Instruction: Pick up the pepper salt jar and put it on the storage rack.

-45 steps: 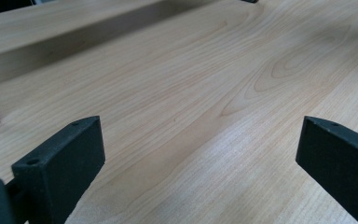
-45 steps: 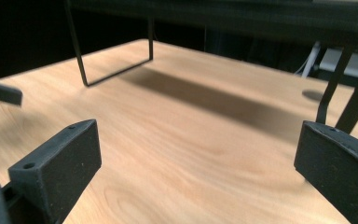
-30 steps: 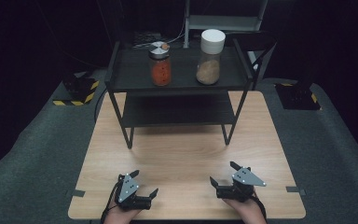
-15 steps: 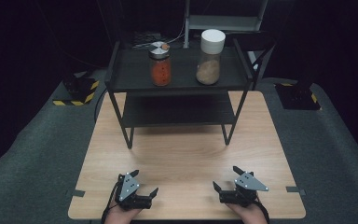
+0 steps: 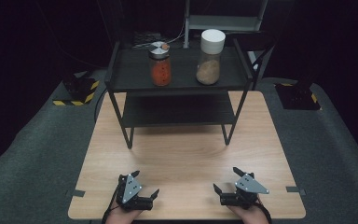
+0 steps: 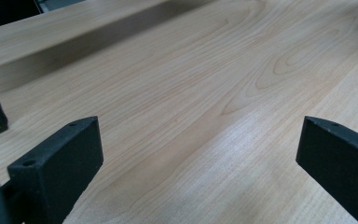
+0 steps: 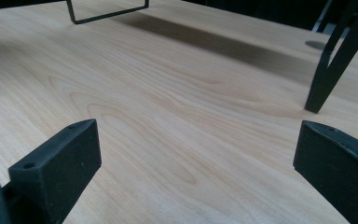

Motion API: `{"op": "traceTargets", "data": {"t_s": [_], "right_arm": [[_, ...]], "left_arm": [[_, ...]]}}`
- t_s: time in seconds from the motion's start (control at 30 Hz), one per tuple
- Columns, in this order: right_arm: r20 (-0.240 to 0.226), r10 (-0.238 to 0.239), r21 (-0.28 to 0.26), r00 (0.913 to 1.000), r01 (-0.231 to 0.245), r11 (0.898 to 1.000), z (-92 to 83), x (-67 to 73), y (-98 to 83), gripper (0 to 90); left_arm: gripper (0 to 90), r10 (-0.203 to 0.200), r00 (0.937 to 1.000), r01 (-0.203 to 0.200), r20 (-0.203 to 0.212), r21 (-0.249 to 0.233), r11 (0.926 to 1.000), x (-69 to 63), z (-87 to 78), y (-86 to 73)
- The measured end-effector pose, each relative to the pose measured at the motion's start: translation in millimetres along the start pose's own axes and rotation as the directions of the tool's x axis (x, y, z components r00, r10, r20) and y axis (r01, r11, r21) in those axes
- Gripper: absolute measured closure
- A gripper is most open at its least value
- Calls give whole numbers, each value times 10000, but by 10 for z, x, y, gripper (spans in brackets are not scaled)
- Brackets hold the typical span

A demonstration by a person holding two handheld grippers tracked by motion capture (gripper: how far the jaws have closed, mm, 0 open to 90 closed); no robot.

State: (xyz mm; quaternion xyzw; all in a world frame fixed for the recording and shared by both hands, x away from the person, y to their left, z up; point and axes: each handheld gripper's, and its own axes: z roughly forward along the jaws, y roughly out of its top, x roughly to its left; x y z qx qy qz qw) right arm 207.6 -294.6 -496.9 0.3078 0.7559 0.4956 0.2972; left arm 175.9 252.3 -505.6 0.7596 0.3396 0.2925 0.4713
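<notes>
High view: both grippers idle at the table's near edge, left gripper and right gripper spread empty; red jar stands upright on the shelf far ahead, slightly nearer the left

right gripper drawn back toward table edge

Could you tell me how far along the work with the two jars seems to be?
Nothing looks done: the red jar and the white-lidded jar both stand on the rack. Nothing is in hand: the left gripper and right gripper rest open near the table's front edge. All handling is left.
</notes>
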Motion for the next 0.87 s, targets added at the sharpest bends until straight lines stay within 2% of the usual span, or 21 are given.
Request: {"op": "traceTargets", "data": {"t_s": [0.17, 0.27, 0.4, 0.63, 0.87], "right_arm": [[2, -134, 82, 9999, 134, 9999, 12, 14, 17, 0], [85, 183, 322, 9998, -186, 9993, 6, 0, 47, 0], [218, 458, 348, 9987, -465, 9983, 5, -6, 50, 0], [301, 573, 415, 9979, -585, 9974, 7, -11, 59, 0], [428, 595, 436, 9973, -613, 9972, 11, 9, 64, 0]], "left_arm": [[6, 39, 10000, -39, 22, -16, 10000, -3, -10, -7], [6, 63, 10000, -63, 37, 61, 10000, -5, -7, 5], [5, 63, 10000, -64, 59, 62, 10000, -2, -8, 5], [5, -185, 9998, 184, 77, 75, 9998, 21, 0, 8], [10, -126, 9999, 125, 102, 91, 9999, 18, -3, 9]]}}
